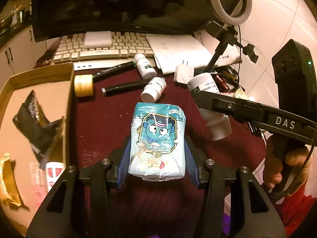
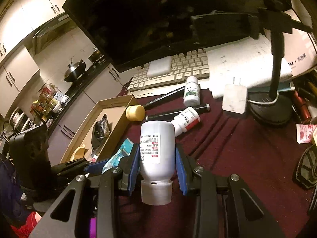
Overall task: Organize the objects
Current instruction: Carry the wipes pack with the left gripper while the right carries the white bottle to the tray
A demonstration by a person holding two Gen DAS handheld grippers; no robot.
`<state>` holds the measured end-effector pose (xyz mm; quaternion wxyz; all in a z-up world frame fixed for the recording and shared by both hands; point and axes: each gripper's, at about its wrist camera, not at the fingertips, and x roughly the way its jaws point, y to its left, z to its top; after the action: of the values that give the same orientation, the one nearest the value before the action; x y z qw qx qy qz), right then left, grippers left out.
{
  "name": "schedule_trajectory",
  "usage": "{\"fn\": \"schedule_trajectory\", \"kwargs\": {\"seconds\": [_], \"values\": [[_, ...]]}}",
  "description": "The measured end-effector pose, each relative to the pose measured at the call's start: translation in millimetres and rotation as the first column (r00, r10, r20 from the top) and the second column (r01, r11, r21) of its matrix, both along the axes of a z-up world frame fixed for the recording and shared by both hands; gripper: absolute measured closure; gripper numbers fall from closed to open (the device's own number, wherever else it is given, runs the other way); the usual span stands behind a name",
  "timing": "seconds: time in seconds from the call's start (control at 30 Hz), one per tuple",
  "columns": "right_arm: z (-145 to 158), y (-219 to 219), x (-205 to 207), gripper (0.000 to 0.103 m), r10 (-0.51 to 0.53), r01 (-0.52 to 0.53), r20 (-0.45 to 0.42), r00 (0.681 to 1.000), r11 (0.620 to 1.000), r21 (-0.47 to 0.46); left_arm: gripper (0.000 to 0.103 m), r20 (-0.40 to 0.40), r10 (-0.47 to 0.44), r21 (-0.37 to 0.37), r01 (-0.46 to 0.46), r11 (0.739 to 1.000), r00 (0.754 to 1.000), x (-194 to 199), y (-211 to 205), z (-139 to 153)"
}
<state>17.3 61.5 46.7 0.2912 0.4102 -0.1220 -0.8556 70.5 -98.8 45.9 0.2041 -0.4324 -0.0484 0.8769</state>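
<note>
the left gripper (image 1: 157, 154) holds a blue tissue pack (image 1: 158, 138) between its blue pads, raised over the near middle of the dark red tabletop (image 1: 103, 119); the right gripper (image 2: 156, 164) is clamped narrow on a white bottle (image 2: 157, 152), cap toward the camera. the pack looks soft and light in slick film, so the pads probably best squeeze its long sides gently; the bottle looks rigid and smooth, best taken across its body. the cardboard tray (image 1: 39, 75) at the left edge already holds a black pouch (image 1: 35, 127). farther back two small bottles (image 1: 153, 88), a yellow-headed mallet (image 1: 84, 85) and a charger (image 1: 183, 73) lie before the keyboard (image 1: 103, 47). only the left view shows the hand (image 1: 287, 168) on the right gripper's handle; only the right view shows the kitchen counter (image 2: 65, 95) beyond the tray.
</note>
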Motion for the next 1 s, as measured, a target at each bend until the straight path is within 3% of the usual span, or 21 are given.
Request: {"fn": "schedule_trajectory", "kwargs": {"seconds": [0.6, 1.0], "values": [[3.2, -52.1, 1.2, 0.069, 0.088, -0.088, -0.001, 0.996, 0.996, 0.026, 0.053, -0.042, 0.110, 0.050, -0.108, 0.993, 0.993, 13.2, -55.4, 20.2], [6.7, -74.7, 6.9, 0.069, 0.133, -0.133, -0.007, 0.991, 0.991, 0.025, 0.053, -0.058, 0.226, 0.049, -0.223, 0.974, 0.972, 21.1, -105.6, 29.4]]}}
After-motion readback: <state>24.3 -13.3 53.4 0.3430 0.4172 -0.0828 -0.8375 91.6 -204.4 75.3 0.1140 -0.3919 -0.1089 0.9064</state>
